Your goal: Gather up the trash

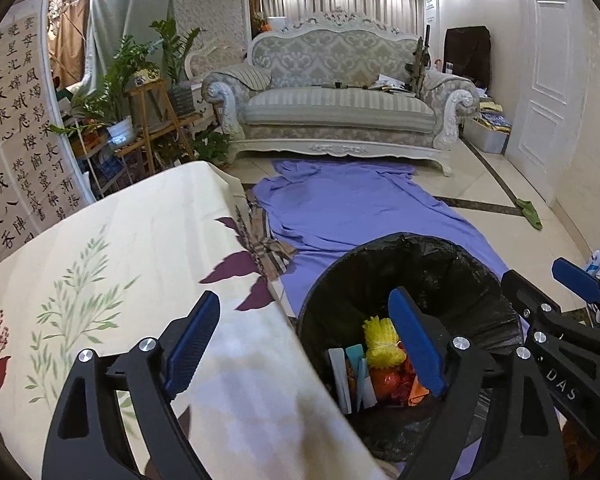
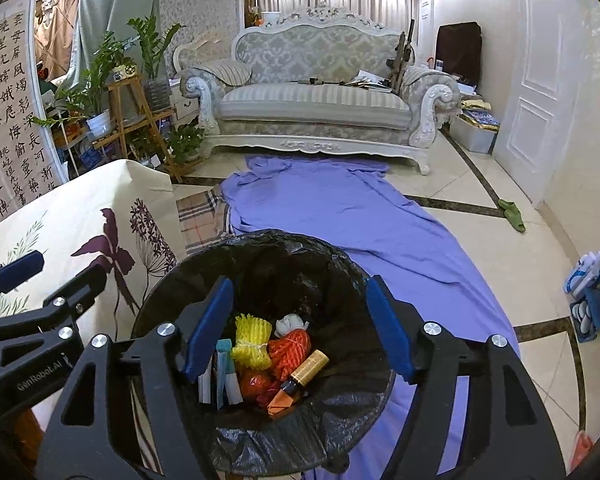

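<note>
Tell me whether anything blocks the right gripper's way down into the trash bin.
Nothing visible does. The right gripper hangs open and empty over the trash bin, whose mouth is uncovered; only trash such as the yellow foam net lies at the bottom.

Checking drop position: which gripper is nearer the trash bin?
Right. The right gripper hangs over the trash bin; the left gripper straddles the bin's left rim and the table.

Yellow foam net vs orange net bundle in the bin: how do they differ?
Colour: the yellow foam net is bright yellow, while the orange net bundle is orange-red. Texture: the yellow one is puffy, open foam mesh tied round its middle; the orange one looks like tighter, finer strands. Place: in the right wrist view the yellow one lies left of the orange one, touching it. Both are bunched up in the black-lined bin, under the open right gripper.
</note>
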